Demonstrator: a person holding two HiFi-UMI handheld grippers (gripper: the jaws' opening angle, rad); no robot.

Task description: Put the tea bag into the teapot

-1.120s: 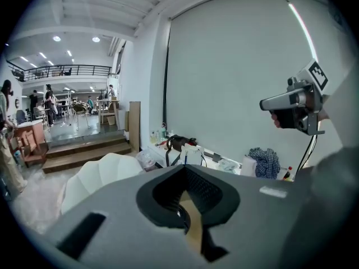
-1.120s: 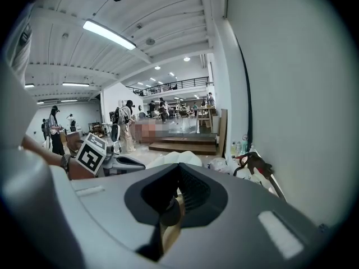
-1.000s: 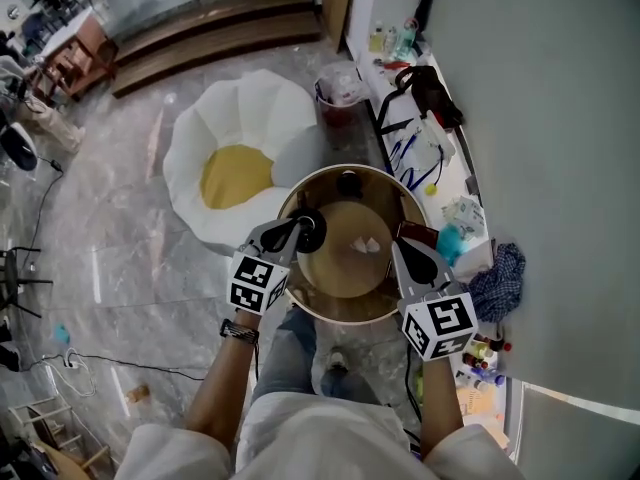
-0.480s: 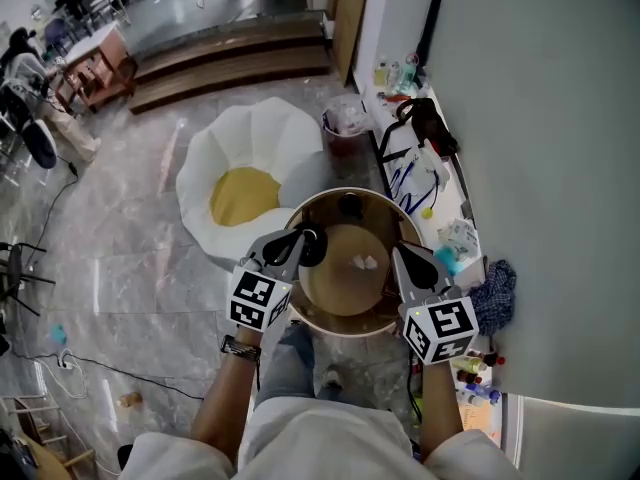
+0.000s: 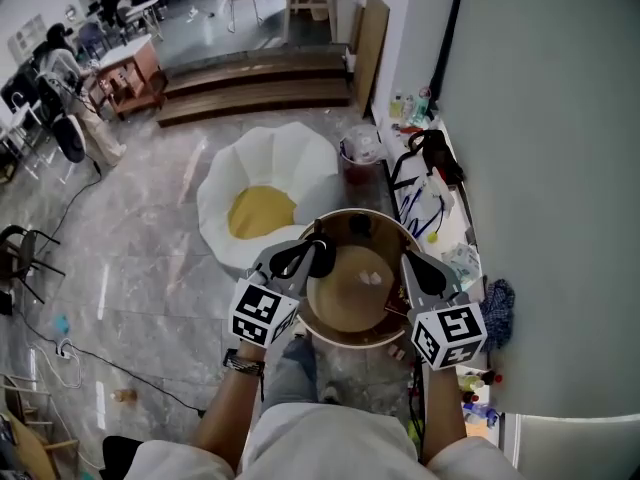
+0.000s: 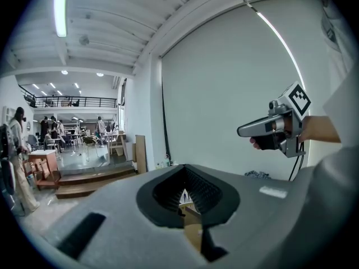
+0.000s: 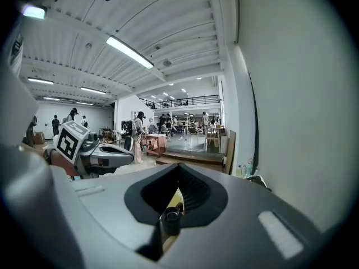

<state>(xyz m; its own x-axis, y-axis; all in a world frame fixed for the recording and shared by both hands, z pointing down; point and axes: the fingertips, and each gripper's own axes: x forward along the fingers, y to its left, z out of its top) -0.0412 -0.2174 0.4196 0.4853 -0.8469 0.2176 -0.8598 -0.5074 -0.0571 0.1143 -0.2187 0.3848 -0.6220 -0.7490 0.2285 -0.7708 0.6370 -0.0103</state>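
Just changed: the head view has lifted over the last second, so more of the hall shows and the round tray (image 5: pixel 340 336) sits smaller in frame. It stays between my two grippers, and the tea bag (image 5: pixel 371 278) lies where it lay, near the tray's middle.
Meaning for the task: nothing gained yet, I judge. The bag is out on the tray, apart from the small dark vessel (image 5: pixel 353 226) by the far rim. I take that for the teapot, though it is too small to be sure.
Left gripper (image 5: pixel 316 258): at the tray's left rim. My jaws are drawn to a narrow slit with a tan sliver pinched in it — the rim, as I read it.
Right gripper (image 5: pixel 408 273): at the right rim, with the same narrow slit. A tan strip and a small dark round knob sit in it, and I cannot tell what the knob belongs to.
Next move: one jaw must let go of the rim before it can take the bag, so the tray probably needs a resting place first.
Surface: grey veined stone floor (image 5: pixel 150 268) below, with a cable trailing over it. My legs show under the tray.
Room: a white flower-shaped cushion (image 5: pixel 300 163) with a yellow centre lies just beyond the tray. Past it are a bin (image 5: pixel 360 156) and wooden steps (image 5: pixel 255 88). A white wall (image 5: pixel 550 168) rises on the right over a cluttered ledge with a blue cloth (image 5: pixel 497 300) — people sit at tables far off.
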